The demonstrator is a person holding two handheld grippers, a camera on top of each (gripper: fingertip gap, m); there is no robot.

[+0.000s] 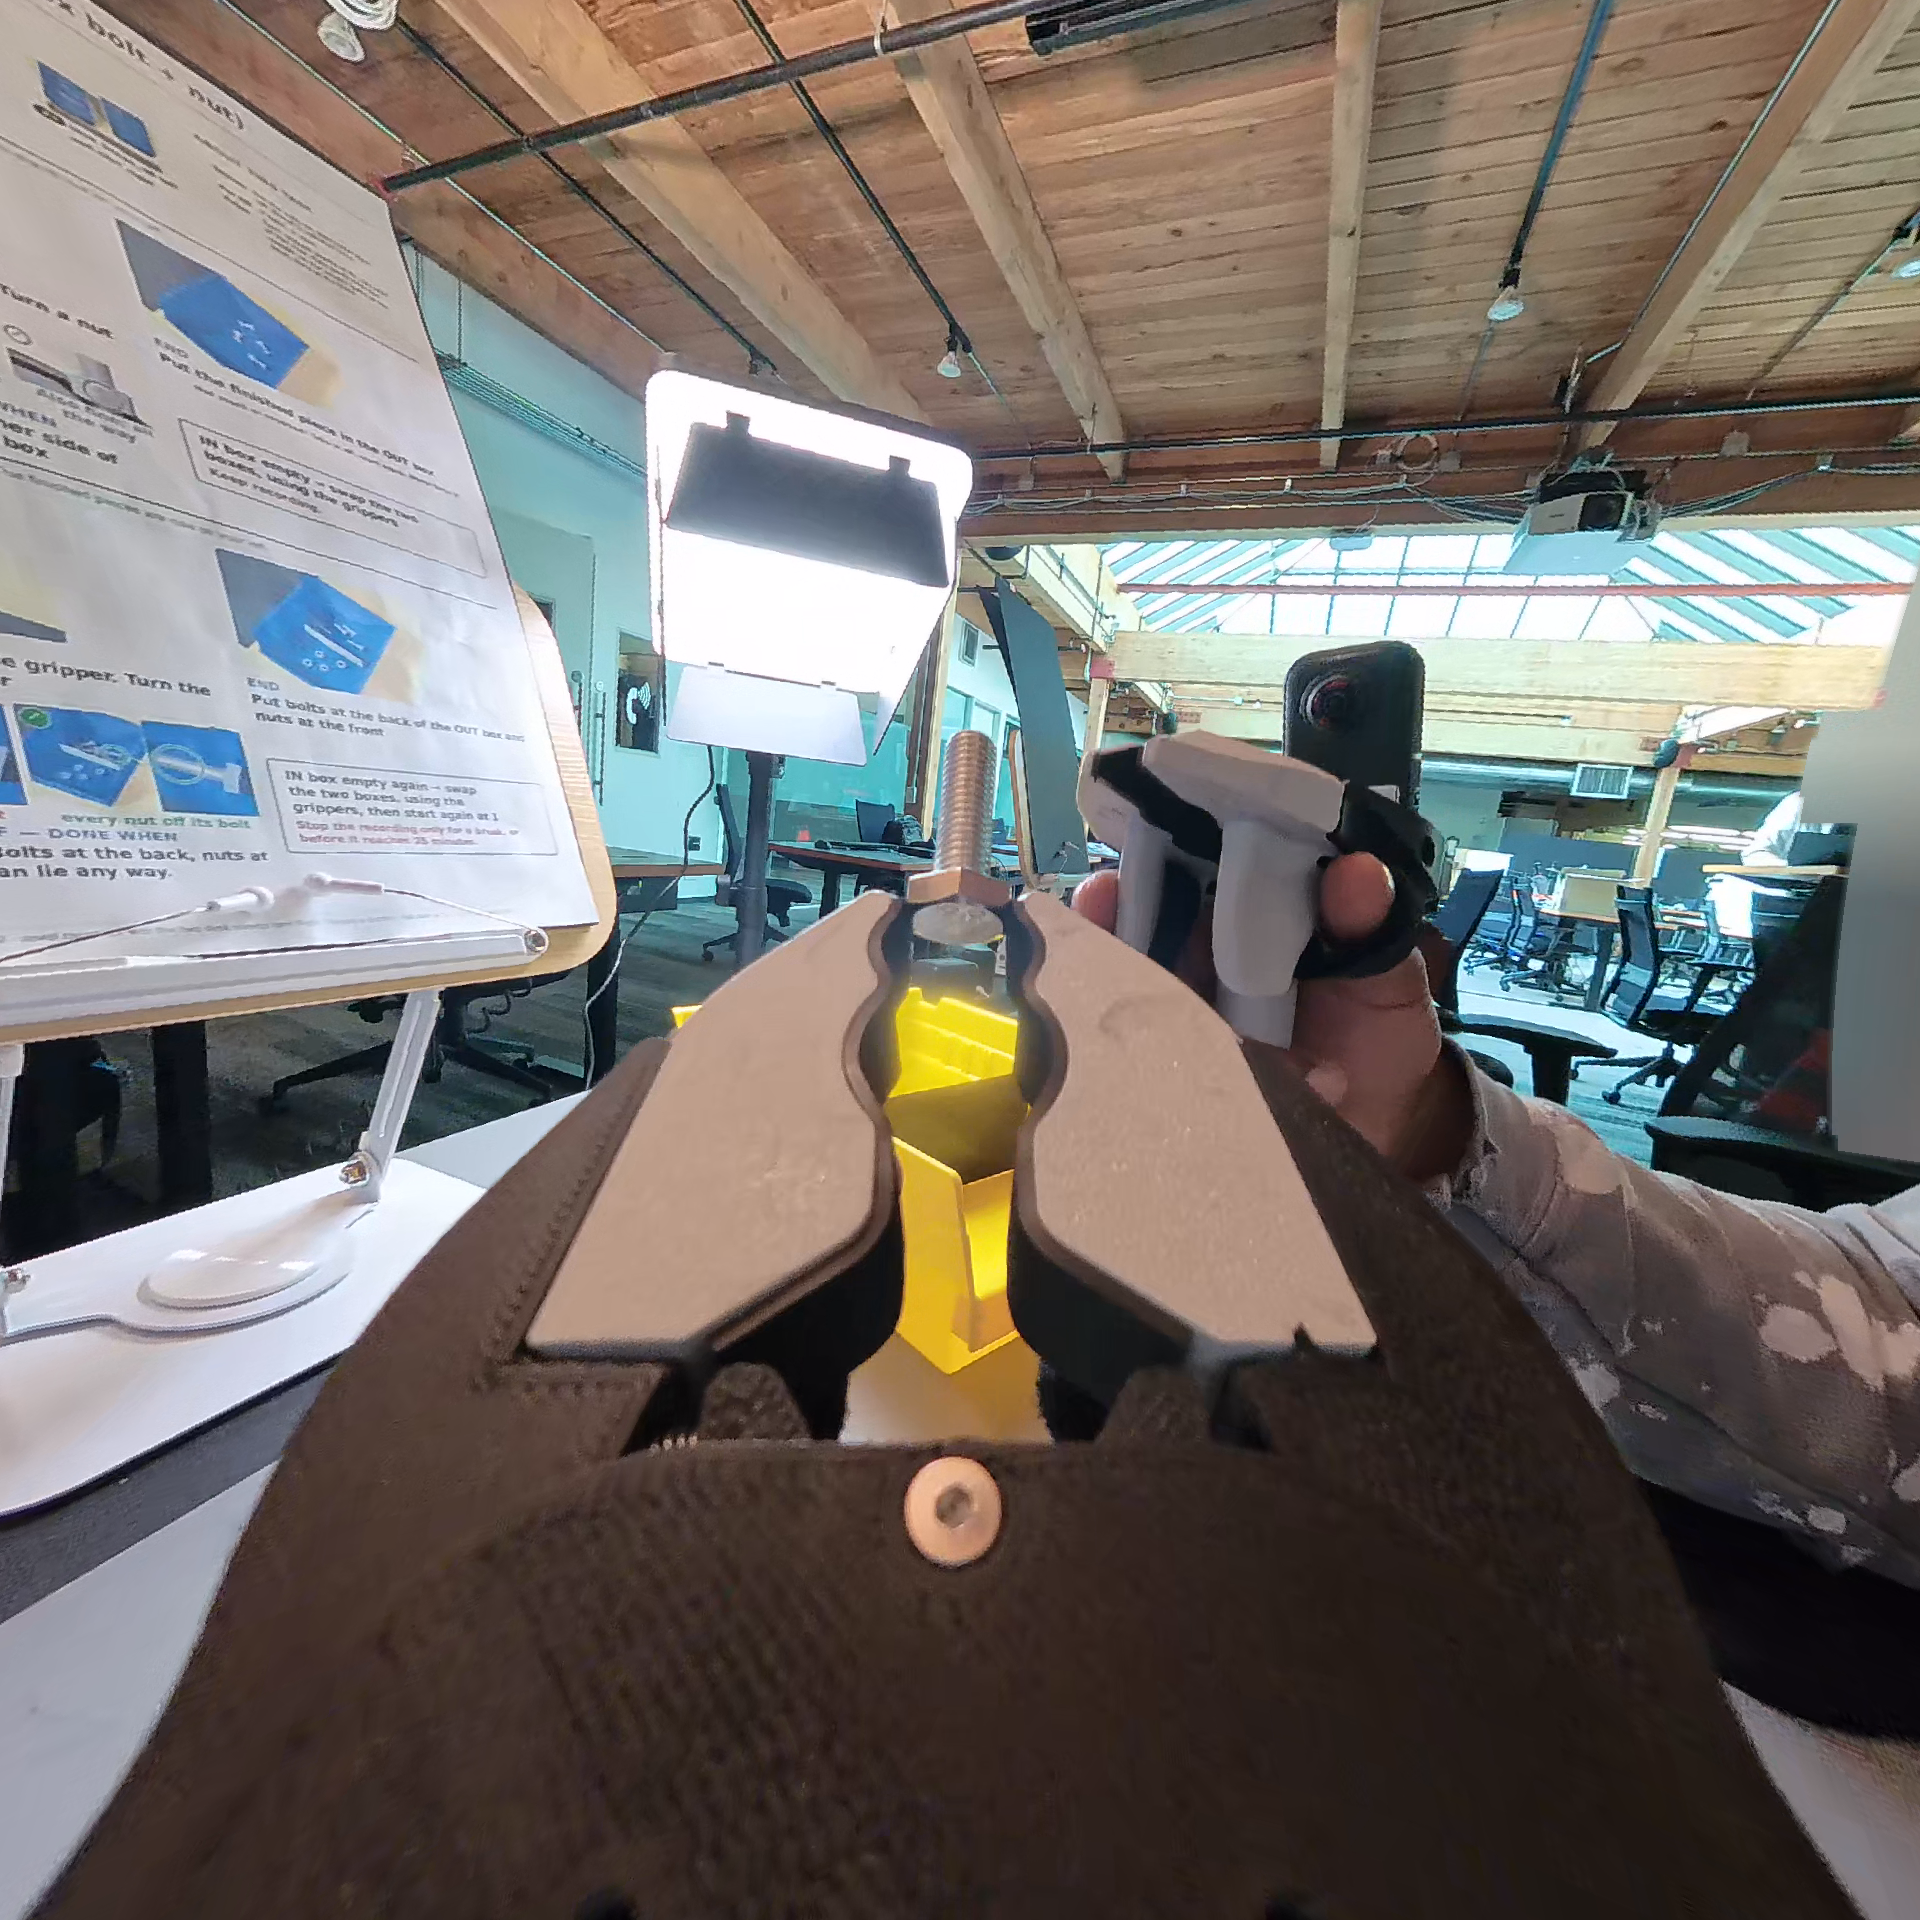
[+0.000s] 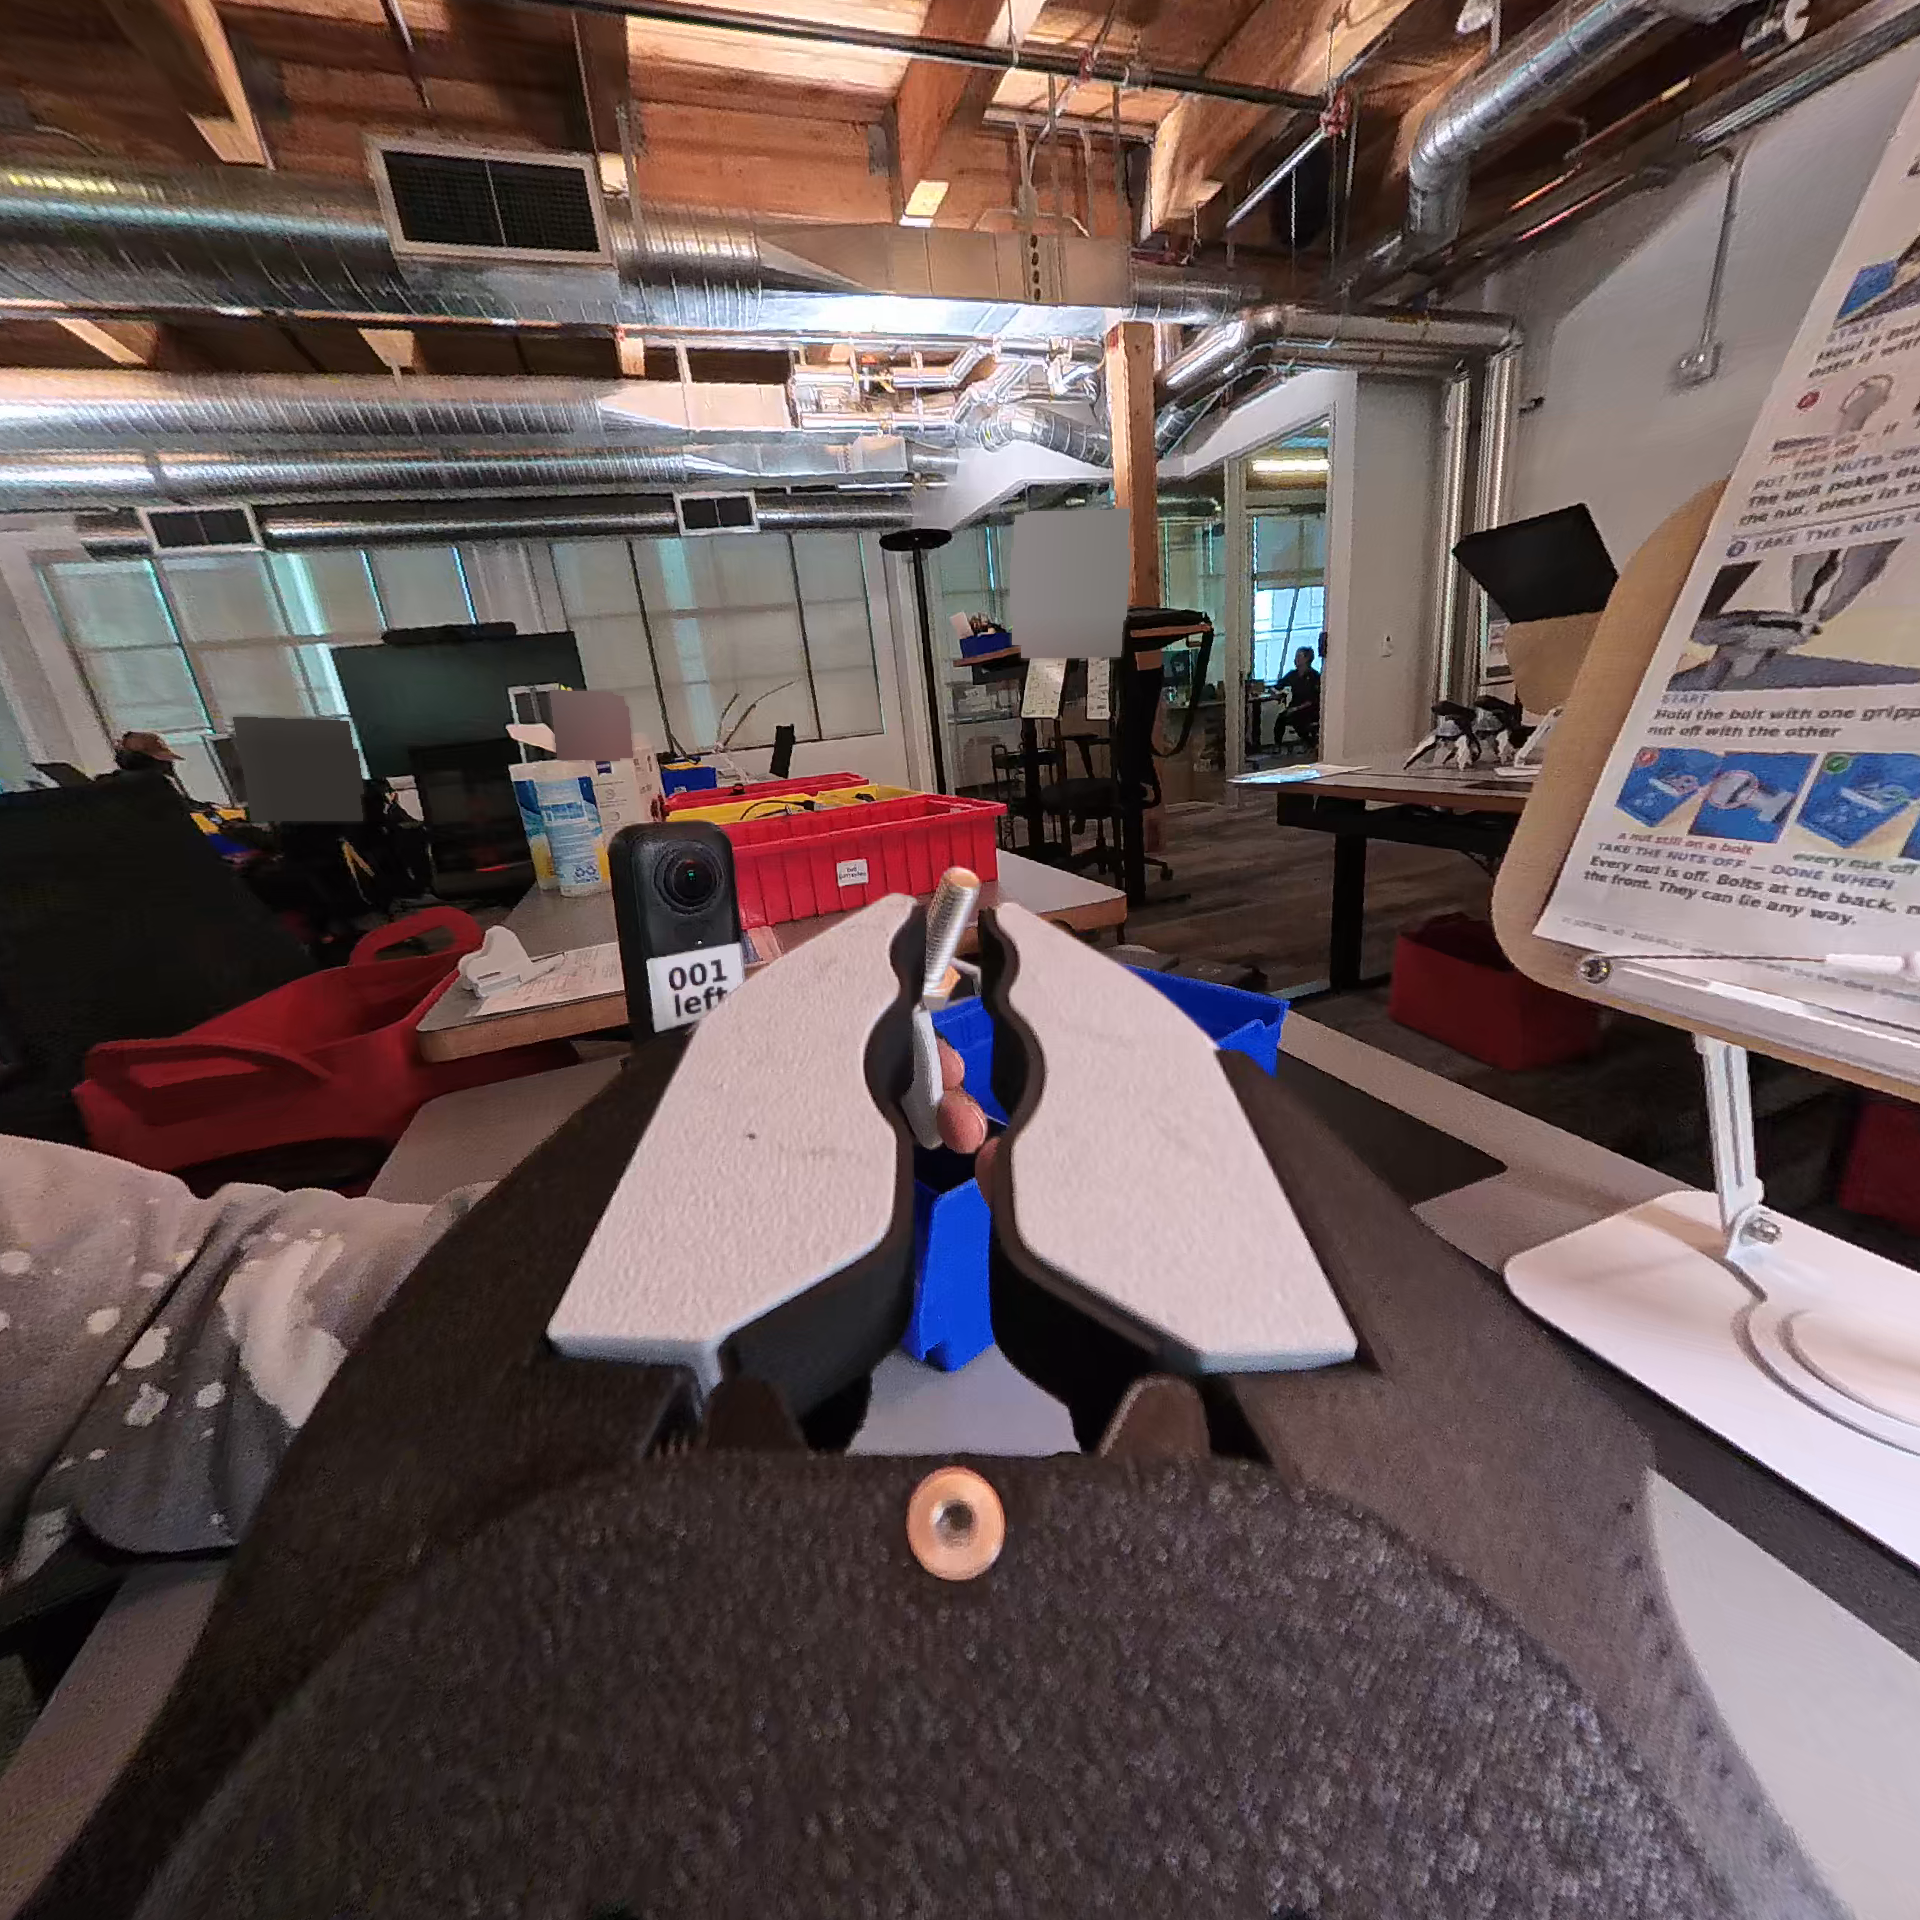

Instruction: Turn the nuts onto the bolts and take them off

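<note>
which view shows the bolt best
The left wrist view. There the bolt stands upright, its head clamped at the tips of the left tongs, threads sharp against the background. The right wrist view shows the same bolt farther off, tilted and partly hidden between the right tongs.

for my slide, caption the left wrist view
Left tool grips a bolt upright by its head above a yellow bin.

Our two grippers, the left gripper point(image 1: 956, 914) and right gripper point(image 2: 951, 935), look alike: broad pale-grey fingers point(image 1: 727, 1143) with wavy inner edges, set in textured black bodies with one round metal screw point(image 1: 953, 1509) at the centre. We wear a grey sleeve point(image 1: 1704, 1330) flecked with white, and each gripper carries a small black camera point(image 2: 675, 914) bearing a white sticker.
</note>
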